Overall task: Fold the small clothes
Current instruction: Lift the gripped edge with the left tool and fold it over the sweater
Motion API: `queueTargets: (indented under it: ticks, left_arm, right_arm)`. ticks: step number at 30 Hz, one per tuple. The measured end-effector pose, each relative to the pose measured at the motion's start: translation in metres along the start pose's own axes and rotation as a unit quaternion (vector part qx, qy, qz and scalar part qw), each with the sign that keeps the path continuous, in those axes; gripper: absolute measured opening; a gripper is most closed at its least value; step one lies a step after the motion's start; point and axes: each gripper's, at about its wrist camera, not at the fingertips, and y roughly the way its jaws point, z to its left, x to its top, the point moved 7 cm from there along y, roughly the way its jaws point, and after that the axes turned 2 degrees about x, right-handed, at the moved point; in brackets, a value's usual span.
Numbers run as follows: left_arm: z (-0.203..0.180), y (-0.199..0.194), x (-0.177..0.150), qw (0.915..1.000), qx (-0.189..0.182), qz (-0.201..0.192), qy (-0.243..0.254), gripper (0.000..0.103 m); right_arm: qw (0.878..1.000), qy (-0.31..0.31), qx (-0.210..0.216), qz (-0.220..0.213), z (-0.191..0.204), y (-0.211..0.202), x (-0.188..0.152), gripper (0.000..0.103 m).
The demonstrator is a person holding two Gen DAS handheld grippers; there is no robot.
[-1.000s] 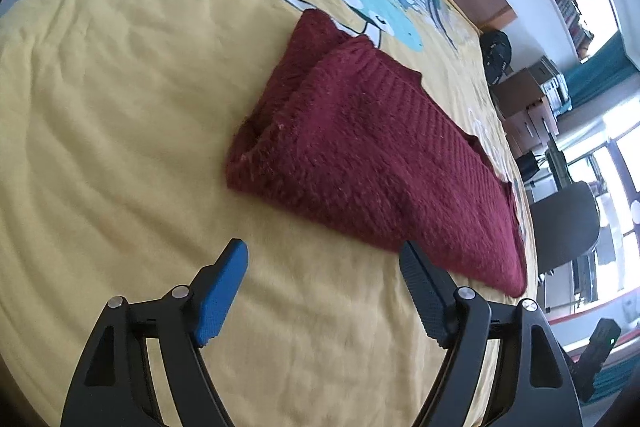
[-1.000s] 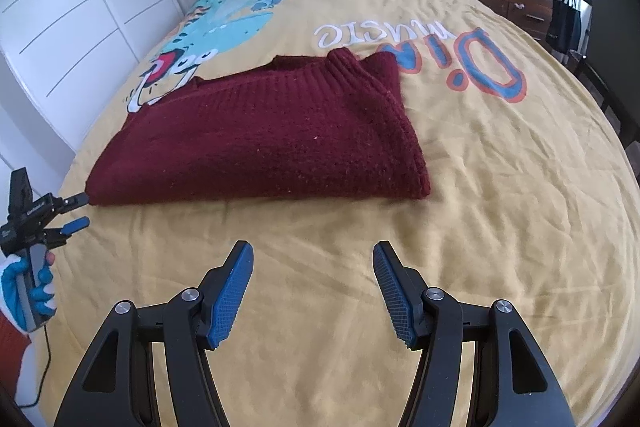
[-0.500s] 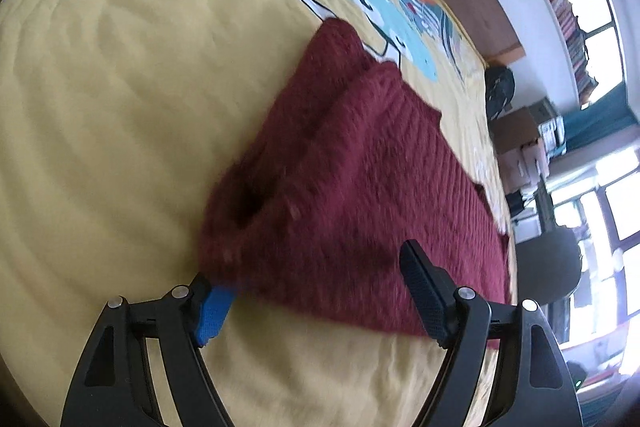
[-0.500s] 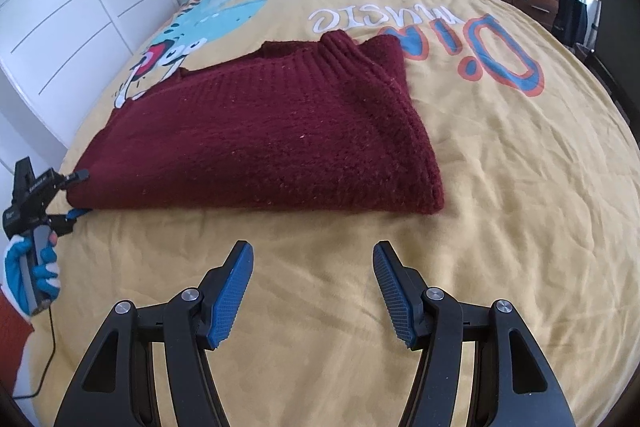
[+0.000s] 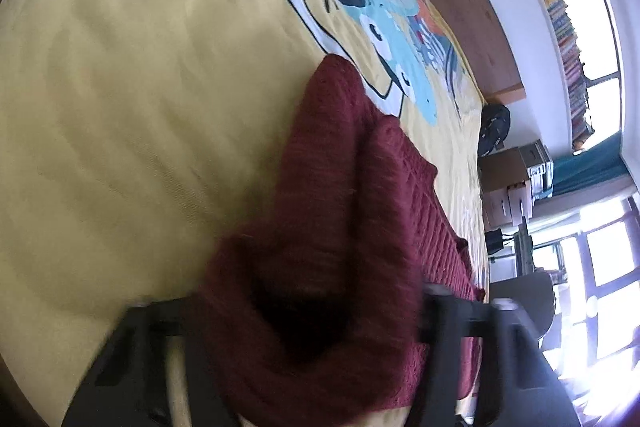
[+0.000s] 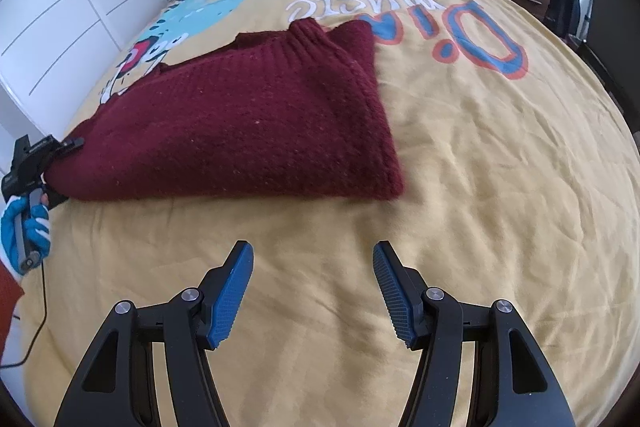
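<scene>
Lying folded across the yellow bedspread [image 6: 460,187] at mid-left of frame, maroon sweater [image 6: 240,123] bunching between left gripper [image 5: 308,339] fingers, grip impossible to tell, right gripper [image 6: 312,291] hovering spread wide at bottom centre.

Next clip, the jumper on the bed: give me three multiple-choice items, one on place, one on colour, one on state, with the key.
1. Where is the left gripper?
A. at the jumper's end
B. on the headboard
C. beside the backpack

2. What colour is the jumper?
A. grey
B. maroon
C. green

3. How is the right gripper?
A. shut on the jumper
B. shut on the bedspread
C. open, holding nothing

Key:
1 A, the right wrist view shows it at the jumper's left end, and knit fills the left wrist view between its fingers.
2 B, dark red knit against the yellow bedspread.
3 C, its blue pads stand apart over bare bedspread.
</scene>
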Motion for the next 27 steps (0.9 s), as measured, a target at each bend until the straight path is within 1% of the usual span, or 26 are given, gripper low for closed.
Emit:
queueTargets:
  ticks: [2,5,7,11,15,20,25,27]
  left_arm:
    - [-0.002,-0.002,0.003,1.0000,0.000,0.003,-0.006,0.027]
    - [-0.014,-0.007,0.005,1.0000,0.006,0.005,0.003,0.022]
    - [-0.024,-0.011,0.005,0.9999,0.008,0.010,0.008,0.022]
    - [-0.049,-0.015,0.002,0.9991,0.019,0.010,0.036,0.020]
    - [-0.077,-0.020,-0.005,0.9978,0.019,0.011,0.063,0.020]
    - [-0.118,-0.021,-0.019,0.9971,-0.004,0.016,0.075,0.019]
    - [-0.165,-0.010,-0.036,0.9960,-0.035,0.028,0.077,0.019]
    - [-0.191,-0.001,-0.042,0.9949,-0.040,0.034,0.085,0.019]
  right_arm:
    - [1.000,0.003,0.001,-0.001,-0.003,-0.003,-0.002,0.064]
    - [1.000,0.008,0.004,-0.004,-0.008,-0.007,-0.005,0.064]
    - [1.000,0.012,0.005,-0.006,-0.010,-0.010,-0.006,0.064]
    - [1.000,0.019,0.009,-0.009,-0.014,-0.017,-0.011,0.064]
    - [0.999,0.033,0.019,-0.012,-0.018,-0.024,-0.017,0.064]
    - [0.998,0.046,0.032,-0.023,-0.024,-0.037,-0.023,0.064]
    - [0.997,0.054,0.045,-0.034,-0.030,-0.055,-0.027,0.064]
    - [0.997,0.055,0.048,-0.038,-0.034,-0.063,-0.028,0.064]
